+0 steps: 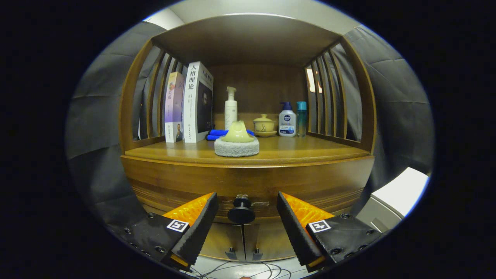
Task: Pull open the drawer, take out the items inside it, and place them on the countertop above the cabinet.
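The gripper [245, 228] faced the wooden cabinet [248, 182] with its two fingers spread wide apart, gripping nothing. The drawer's round dark knob [241, 212] sat in the gap between the fingers, roughly midway, with free room on either side and neither finger touching it. The drawer [248, 193] itself was shut, its front flush with the cabinet face, so nothing inside it could be seen. Below the knob, two cabinet doors met at a centre seam, each carrying a small handle [231, 254] close to that seam. Some thin cables [232, 269] lay on the floor beneath the doors.

Above the drawer, the countertop [310, 149] ran to a curved front edge. A round scrubbing pad with a pale handle [236, 142] stood near the middle of that edge; bare wood lay open to its left and right along the front. Farther back, two books [190, 104] stood upright at the left, beside the slatted side wall. A blue cloth [217, 133] lay behind the pad, next to the books. A white pump bottle [231, 107], a small lidded bowl on a saucer [264, 124], a white bottle with a blue pump [287, 120] and a teal bottle [301, 118] lined the back. To the right of the cabinet stood a white box [395, 197], apart from it.
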`<state>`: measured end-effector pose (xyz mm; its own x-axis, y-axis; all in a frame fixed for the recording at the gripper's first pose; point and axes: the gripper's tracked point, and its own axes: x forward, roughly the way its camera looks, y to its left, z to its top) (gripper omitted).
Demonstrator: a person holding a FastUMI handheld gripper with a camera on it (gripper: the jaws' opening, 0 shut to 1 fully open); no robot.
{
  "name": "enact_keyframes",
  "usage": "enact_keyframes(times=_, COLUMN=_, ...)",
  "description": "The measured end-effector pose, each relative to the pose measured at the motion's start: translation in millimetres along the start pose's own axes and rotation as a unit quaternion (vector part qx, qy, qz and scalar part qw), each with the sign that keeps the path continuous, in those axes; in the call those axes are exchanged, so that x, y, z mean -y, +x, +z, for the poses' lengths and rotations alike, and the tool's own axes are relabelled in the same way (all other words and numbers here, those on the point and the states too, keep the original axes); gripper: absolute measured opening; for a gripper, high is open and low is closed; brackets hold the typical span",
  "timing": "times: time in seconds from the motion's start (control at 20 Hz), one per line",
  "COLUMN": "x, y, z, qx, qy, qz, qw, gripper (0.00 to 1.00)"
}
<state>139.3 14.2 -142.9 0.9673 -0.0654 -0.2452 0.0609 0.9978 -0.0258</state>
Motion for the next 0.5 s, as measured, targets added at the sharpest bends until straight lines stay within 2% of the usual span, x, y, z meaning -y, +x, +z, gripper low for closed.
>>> enact_keyframes(times=0.25, x=-3, y=-58, z=32, qx=0.029, qy=-0.006, qz=0.009, qw=1.000, gripper=0.97)
enact_keyframes(times=0.5, x=3, y=-109, z=54, qx=0.054, qy=-0.003, qz=-0.001, qw=0.999, gripper=0.97)
